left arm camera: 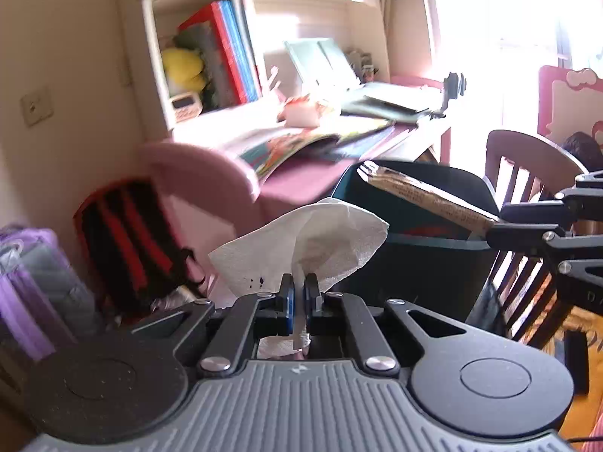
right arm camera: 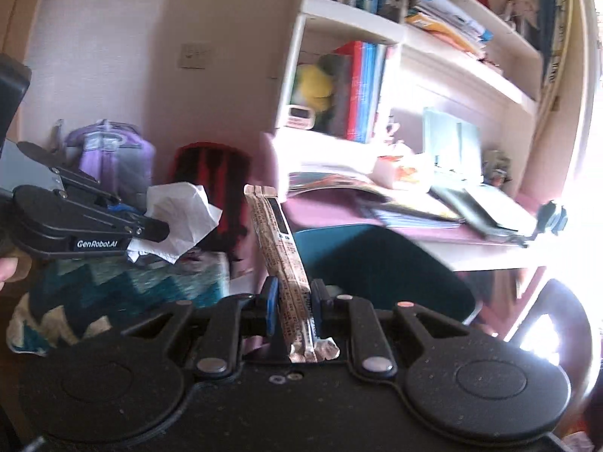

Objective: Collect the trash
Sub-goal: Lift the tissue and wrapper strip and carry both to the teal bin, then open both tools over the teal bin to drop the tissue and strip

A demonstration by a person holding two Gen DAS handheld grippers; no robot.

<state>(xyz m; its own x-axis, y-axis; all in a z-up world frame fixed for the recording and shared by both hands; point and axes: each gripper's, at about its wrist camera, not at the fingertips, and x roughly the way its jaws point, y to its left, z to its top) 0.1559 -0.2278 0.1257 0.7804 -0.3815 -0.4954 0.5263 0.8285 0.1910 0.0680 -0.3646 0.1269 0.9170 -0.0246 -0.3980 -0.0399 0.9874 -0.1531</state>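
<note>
My left gripper (left arm camera: 299, 282) is shut on a crumpled white tissue (left arm camera: 301, 241), held in the air just left of a dark teal bin (left arm camera: 414, 260). It also shows at the left of the right wrist view (right arm camera: 158, 231) with the tissue (right arm camera: 177, 218). My right gripper (right arm camera: 294, 290) is shut on a long brown snack wrapper (right arm camera: 279, 241) that stands up between the fingers. In the left wrist view the right gripper (left arm camera: 493, 226) holds the wrapper (left arm camera: 426, 196) over the bin's opening. The bin (right arm camera: 377, 263) sits just ahead in the right wrist view.
A pink desk (left arm camera: 301, 177) with open books and papers stands behind the bin, under white shelves (left arm camera: 233, 56). A red-black bag (left arm camera: 128, 241) and purple bag (left arm camera: 30, 286) stand at the left. A wooden chair (left arm camera: 527, 196) is at the right.
</note>
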